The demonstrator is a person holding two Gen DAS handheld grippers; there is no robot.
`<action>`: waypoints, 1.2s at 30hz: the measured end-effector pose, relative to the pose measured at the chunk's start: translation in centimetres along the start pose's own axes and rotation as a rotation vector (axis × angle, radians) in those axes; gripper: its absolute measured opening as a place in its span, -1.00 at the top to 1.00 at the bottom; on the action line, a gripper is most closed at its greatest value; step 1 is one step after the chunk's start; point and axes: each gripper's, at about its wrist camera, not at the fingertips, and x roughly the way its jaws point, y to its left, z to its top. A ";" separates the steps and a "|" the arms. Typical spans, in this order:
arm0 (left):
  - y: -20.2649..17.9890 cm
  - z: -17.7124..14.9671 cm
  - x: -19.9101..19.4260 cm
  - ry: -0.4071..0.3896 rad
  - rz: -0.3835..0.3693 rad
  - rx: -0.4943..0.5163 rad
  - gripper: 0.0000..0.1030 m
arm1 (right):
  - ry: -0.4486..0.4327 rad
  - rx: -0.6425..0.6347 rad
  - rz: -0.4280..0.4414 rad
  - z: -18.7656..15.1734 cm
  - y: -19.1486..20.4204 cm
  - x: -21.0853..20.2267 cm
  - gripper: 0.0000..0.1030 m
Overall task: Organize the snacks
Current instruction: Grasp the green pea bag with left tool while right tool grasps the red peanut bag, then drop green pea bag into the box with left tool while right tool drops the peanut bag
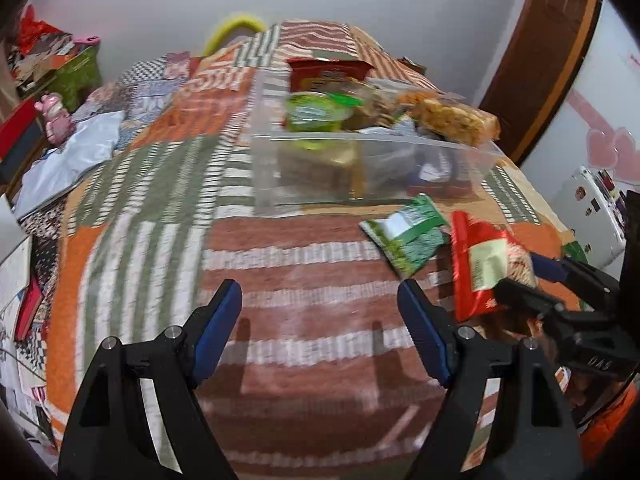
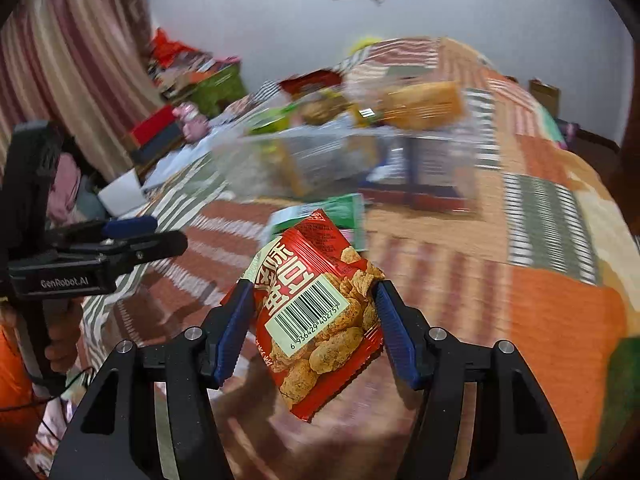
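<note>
Your right gripper [image 2: 314,316] had its blue-padded jaws closed against both sides of a red foil snack packet [image 2: 320,320] printed with fried pieces and bearing a white barcode label, and it held the packet clear of the bedspread. In the left wrist view the same red packet [image 1: 484,264] showed at the right edge, pinched in that gripper [image 1: 516,276].

Your left gripper [image 1: 320,312] stood partly open with nothing between its blue pads [image 1: 218,320]; only the patchwork bedspread of orange, brown and green stripes [image 1: 280,264] lay beneath it.

A green and white snack packet [image 1: 408,240] lay flat on the bedspread, just beside the red packet and just in front of a clear plastic storage box [image 1: 360,168]. That box sat farther back on the bedspread and was heaped with snacks: a green-lidded cup [image 1: 316,114], a clear bag of golden crackers [image 1: 452,118] resting over its right rim, and a red packet at the back [image 1: 328,70]. The box's lower contents were too blurred to tell.
</note>
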 end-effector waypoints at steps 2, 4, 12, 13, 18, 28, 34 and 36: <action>-0.9 0.5 0.8 0.015 -0.012 0.010 -0.55 | -0.024 0.033 -0.013 0.0 -1.4 -1.1 -0.14; -2.1 1.1 1.7 0.030 -0.023 0.024 -0.55 | -0.042 0.056 -0.027 0.1 -2.6 -1.9 -0.14; -7.0 3.9 6.6 0.092 0.006 0.185 -0.62 | -0.090 0.120 -0.033 0.3 -6.2 -4.3 -0.14; -7.4 4.3 7.3 0.107 0.016 0.211 -0.63 | -0.094 0.127 -0.031 0.3 -6.5 -4.5 -0.14; -8.0 5.4 9.6 0.145 -0.020 0.209 -0.67 | -0.105 0.149 -0.024 0.5 -7.6 -4.7 -0.14; -8.2 3.5 8.6 0.144 -0.104 0.243 -0.66 | -0.101 0.155 -0.012 0.8 -7.9 -4.1 -0.14; -8.0 2.2 7.7 0.108 -0.065 0.247 -0.12 | -0.099 0.150 -0.006 1.0 -7.2 -3.8 -0.14; -7.8 2.0 7.4 0.090 -0.055 0.236 -0.04 | -0.102 0.147 -0.002 1.1 -6.8 -3.9 -0.14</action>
